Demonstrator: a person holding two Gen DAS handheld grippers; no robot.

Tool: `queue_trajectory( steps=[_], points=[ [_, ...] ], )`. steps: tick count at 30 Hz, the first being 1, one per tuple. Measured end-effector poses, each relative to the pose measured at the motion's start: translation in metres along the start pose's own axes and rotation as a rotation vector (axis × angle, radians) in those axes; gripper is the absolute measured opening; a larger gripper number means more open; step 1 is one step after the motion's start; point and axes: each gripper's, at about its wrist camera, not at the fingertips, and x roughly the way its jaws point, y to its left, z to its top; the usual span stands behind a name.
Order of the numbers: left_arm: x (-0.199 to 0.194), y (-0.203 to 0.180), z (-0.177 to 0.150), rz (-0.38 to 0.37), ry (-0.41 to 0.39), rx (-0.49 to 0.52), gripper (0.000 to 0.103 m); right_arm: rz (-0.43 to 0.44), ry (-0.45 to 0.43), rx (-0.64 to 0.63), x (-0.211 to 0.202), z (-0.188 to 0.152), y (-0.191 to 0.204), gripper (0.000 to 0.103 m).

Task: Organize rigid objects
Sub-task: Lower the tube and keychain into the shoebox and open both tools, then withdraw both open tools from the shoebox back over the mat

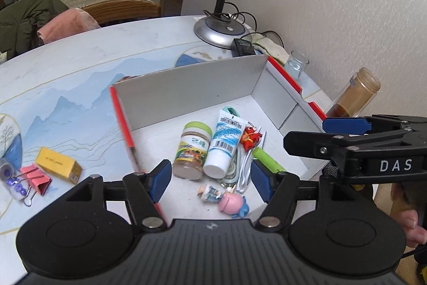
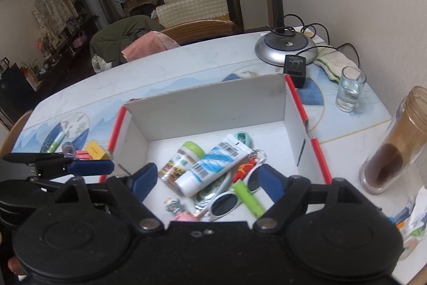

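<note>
A white box with red rims (image 1: pixel 192 87) stands on the pale blue table. In it lie a green-lidded jar (image 1: pixel 192 151), a white-and-blue tube (image 1: pixel 222 146), a red charm (image 1: pixel 249 138), a green stick (image 1: pixel 268 160), white sunglasses (image 2: pixel 226 200) and small figurines (image 1: pixel 229 200). My left gripper (image 1: pixel 210 180) hangs open over the box's near left side, its pads clear of the jar. My right gripper (image 2: pixel 208 178) is open above the box's near edge, holding nothing. Left of the box on the table lie a yellow box (image 1: pixel 58 164), a pink binder clip (image 1: pixel 37 178) and a small vial (image 1: pixel 10 178).
A lamp base (image 1: pixel 221 31) with cables and a black adapter (image 1: pixel 242 47) sit behind the box. A small glass (image 2: pixel 349 88) and a tall brown jar (image 2: pixel 395 148) stand on the right by the wall. A chair with a pink cloth (image 1: pixel 66 23) is at the far table edge.
</note>
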Motion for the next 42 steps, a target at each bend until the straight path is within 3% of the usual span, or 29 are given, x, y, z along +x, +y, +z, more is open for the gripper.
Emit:
queue_trajectory(
  steps=[5,7,8,22,30,36,38,42],
  points=[
    [-0.019,0.022,-0.007,-0.005,-0.015,-0.011,0.067,0.004,-0.014,0.005,-0.007,-0.004,0.017,0.090],
    [-0.027,0.032,-0.011,-0.002,-0.022,-0.017,0.079,0.003,-0.023,0.001,-0.009,-0.006,0.026,0.093],
    [-0.031,0.038,-0.013,0.001,-0.029,-0.018,0.080,0.004,-0.027,0.000,-0.011,-0.007,0.030,0.094],
    [-0.073,0.118,-0.039,0.037,-0.051,-0.066,0.086,0.005,-0.040,-0.020,-0.005,-0.020,0.105,0.101],
    [-0.081,0.160,-0.053,0.093,-0.033,-0.019,0.087,-0.008,-0.026,-0.073,0.013,-0.029,0.150,0.103],
    [-0.088,0.206,-0.063,0.086,-0.065,-0.092,0.088,-0.003,0.001,-0.099,0.032,-0.033,0.179,0.103],
    [-0.090,0.221,-0.066,0.098,-0.081,-0.107,0.102,0.001,0.009,-0.113,0.037,-0.033,0.189,0.102],
    [-0.094,0.253,-0.070,0.131,-0.102,-0.140,0.103,0.006,0.022,-0.147,0.051,-0.034,0.208,0.103]
  ],
)
